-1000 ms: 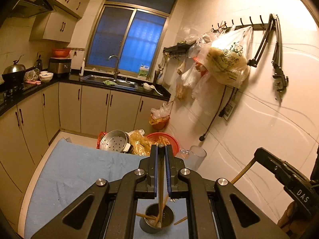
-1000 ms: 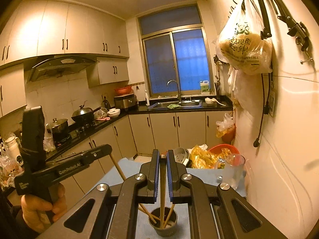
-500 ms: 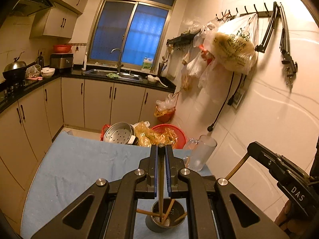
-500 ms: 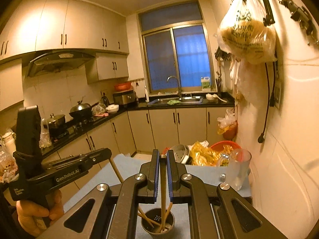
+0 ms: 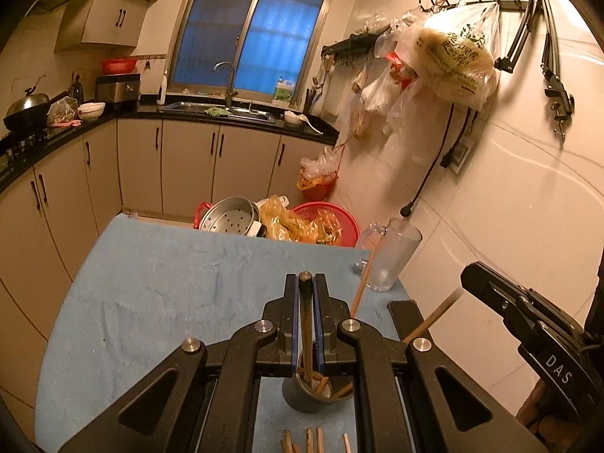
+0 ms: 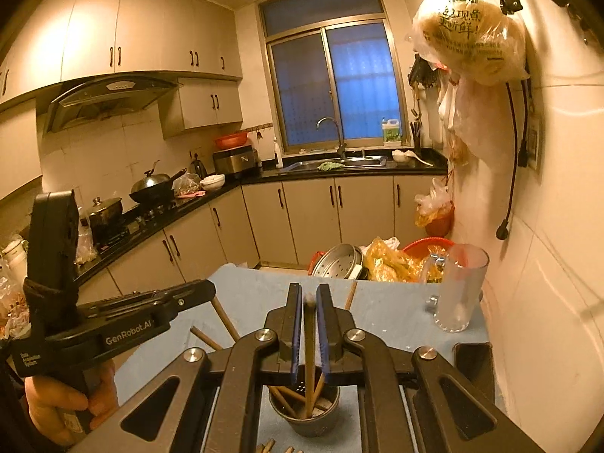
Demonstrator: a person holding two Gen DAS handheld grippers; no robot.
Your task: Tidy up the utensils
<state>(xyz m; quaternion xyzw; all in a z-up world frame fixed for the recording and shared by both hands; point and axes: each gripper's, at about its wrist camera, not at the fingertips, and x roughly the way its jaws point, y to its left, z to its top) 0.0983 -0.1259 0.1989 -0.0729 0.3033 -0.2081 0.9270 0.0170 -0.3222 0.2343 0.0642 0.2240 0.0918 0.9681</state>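
Observation:
A dark round holder [image 5: 315, 396] stands on the blue cloth below both grippers, with several wooden chopsticks leaning in it; it also shows in the right wrist view [image 6: 307, 417]. My left gripper [image 5: 305, 294] is shut on an upright chopstick [image 5: 306, 332] whose lower end is in the holder. My right gripper [image 6: 309, 302] has its jaws slightly apart around another upright chopstick [image 6: 309, 355] that stands in the holder. Several loose chopsticks [image 5: 313, 439] lie on the cloth in front of the holder.
A glass mug [image 6: 458, 288] stands at the table's far right corner by the tiled wall. Beyond the table's far edge are a metal steamer pot [image 5: 230, 219], yellow bags and a red basket [image 5: 332, 217]. Kitchen cabinets run along the left and back.
Both grippers have lowered toward the holder with their chopsticks. The right gripper's jaws have parted a little from the chopstick.

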